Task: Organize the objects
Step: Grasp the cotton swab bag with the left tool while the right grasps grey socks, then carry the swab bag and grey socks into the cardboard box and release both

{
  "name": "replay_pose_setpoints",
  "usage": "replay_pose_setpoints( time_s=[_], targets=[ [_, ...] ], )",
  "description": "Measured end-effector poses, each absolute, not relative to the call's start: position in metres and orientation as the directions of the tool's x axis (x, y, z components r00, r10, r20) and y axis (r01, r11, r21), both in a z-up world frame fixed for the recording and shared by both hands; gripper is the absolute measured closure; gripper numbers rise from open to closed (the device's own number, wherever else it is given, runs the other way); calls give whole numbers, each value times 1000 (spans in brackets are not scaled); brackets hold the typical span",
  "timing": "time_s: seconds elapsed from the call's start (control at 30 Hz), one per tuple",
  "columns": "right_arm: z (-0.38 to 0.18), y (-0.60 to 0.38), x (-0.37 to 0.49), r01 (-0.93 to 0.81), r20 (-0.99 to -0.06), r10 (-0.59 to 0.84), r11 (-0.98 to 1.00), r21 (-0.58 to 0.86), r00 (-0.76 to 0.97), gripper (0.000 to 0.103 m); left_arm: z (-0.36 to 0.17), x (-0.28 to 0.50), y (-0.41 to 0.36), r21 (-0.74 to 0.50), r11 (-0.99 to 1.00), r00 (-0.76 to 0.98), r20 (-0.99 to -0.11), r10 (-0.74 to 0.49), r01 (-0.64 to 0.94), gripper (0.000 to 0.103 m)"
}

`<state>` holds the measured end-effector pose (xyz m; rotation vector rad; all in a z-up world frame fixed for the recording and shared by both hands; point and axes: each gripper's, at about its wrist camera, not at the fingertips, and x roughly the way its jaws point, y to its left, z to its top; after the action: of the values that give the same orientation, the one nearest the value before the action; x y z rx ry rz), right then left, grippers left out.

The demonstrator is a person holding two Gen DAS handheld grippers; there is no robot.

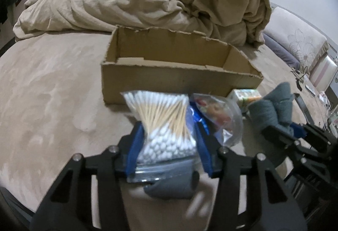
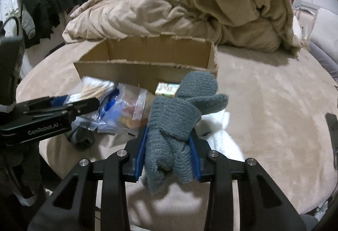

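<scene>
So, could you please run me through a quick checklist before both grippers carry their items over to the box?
1. Left gripper grip on the swab bag: ok, both pads press the bag's sides.
2. Right gripper grip on the grey gloves: ok, clamped between the pads.
3. Box open on top: ok, no lid or flaps over it.
4. Room inside the box: ok, the visible floor looks bare; near corner hidden.
5. Way to the box: cannot tell, the snack bag and small carton lie in front of it.
6. Grippers apart: ok, a gap between them.
</scene>
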<state>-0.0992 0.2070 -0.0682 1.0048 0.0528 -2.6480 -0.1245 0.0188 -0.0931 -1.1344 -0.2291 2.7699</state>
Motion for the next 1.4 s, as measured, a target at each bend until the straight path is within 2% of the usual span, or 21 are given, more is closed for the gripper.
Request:
replay_pose_setpoints(
  time_s=[0.23, 0.37, 0.5, 0.6, 0.67, 0.73, 1.03, 1.4],
  targets=[
    [-34, 217, -84, 300, -593, -295, -949, 93, -750, 65, -79, -109, 16, -205, -975, -729, -655, 197, -79, 61],
    [-22, 218, -80, 300, -573, -295, -950, 88, -765, 65, -90, -117, 21, -162, -982, -699, -691, 181, -94, 60],
    [-23, 218, -79, 303, -577, -301, -948, 96, -759, 65, -104, -128, 27, -122, -987, -680, -715, 159, -104, 50],
    [-22, 217, -76, 303, -578, -302, -948, 99, -758, 65, -106, -131, 27, -130, -985, -680, -713, 171, -111, 51],
    [-20, 219, -75, 300, -575, -302, -949, 102, -760, 65, -104, -130, 24, -146, -984, -682, -709, 179, -107, 56],
    [-18, 220, -75, 297, -573, -302, -949, 105, -762, 65, -98, -126, 24, -148, -983, -692, -698, 184, -112, 60],
    [-2, 221, -74, 317, -545, -326, -941, 115, -772, 65, -48, -105, 15, -223, -966, -731, -637, 245, -129, 61],
    [45, 219, -108, 341, -434, -331, -938, 56, -838, 64, 18, -133, 17, -238, -954, -794, -535, 287, -185, 61]
  ],
)
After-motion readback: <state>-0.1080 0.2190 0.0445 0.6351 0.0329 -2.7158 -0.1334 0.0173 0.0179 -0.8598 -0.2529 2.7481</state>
